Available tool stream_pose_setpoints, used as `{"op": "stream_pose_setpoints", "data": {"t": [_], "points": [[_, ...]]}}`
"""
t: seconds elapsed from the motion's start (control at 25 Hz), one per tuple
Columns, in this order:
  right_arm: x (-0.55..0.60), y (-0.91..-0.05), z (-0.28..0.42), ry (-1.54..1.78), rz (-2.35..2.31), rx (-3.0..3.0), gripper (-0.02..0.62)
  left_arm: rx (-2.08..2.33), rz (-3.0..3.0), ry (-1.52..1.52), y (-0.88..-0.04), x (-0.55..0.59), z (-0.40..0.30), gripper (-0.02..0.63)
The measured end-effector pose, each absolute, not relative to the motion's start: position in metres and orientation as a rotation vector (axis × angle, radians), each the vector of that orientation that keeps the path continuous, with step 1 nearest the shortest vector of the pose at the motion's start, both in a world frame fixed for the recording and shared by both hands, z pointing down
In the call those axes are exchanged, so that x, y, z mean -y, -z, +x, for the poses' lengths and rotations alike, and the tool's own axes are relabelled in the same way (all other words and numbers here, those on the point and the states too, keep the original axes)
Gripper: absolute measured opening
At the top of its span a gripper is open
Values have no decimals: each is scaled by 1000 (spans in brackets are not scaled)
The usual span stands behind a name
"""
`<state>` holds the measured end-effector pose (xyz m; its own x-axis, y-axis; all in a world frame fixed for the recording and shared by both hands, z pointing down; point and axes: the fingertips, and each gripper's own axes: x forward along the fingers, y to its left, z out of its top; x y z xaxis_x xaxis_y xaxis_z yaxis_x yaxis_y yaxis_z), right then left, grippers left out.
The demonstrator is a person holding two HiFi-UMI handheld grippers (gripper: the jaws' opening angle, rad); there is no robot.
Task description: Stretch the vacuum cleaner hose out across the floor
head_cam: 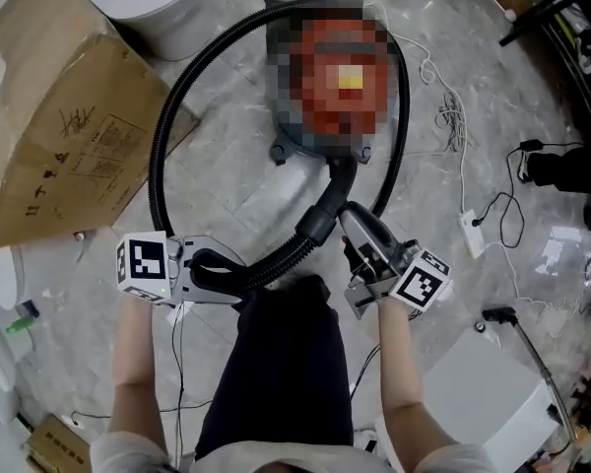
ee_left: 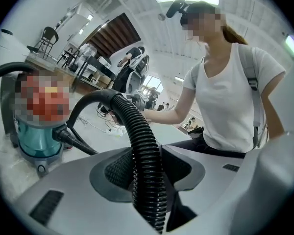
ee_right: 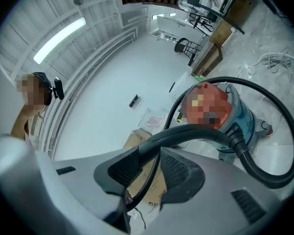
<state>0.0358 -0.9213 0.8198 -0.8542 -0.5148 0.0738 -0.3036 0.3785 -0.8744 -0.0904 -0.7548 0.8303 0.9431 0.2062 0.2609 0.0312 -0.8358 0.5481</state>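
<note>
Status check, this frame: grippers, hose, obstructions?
Left gripper shut on hose. Right gripper open around its rigid end. Hose looped round vacuum cleaner, unstretched. Cardboard, cables on floor.

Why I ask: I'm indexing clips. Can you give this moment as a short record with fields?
left gripper: shut on hose, on its ribbed part
right gripper: open, the hose's smooth end lying across its jaws
hose shape: looped around the vacuum cleaner, not stretched out
task state: stretching not yet done
nearby: cardboard box, white cord
</note>
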Motion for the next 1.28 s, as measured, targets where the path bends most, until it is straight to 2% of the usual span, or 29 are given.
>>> {"op": "stream_pose_setpoints", "data": {"t": [0.16, 0.28, 0.44, 0.8, 1.12, 1.28], "points": [[921, -775, 60, 1492, -846, -2338, 134, -143, 2523, -418, -783, 761, -70, 186], [925, -739, 80, 1501, -885, -2241, 204, -132, 2520, -398, -751, 766, -49, 184], [925, -700, 110, 1497, -986, -2130, 253, -116, 2511, -383, -708, 771, -24, 183], [895, -603, 143, 1583, -911, -1962, 279, -169, 2460, -372, -612, 768, 23, 183], [871, -522, 119, 1606, -754, -2014, 287, -238, 2460, -350, -543, 761, 64, 183], [862, -492, 106, 1523, -854, -2209, 283, -285, 2486, -404, -520, 752, 85, 183]]}}
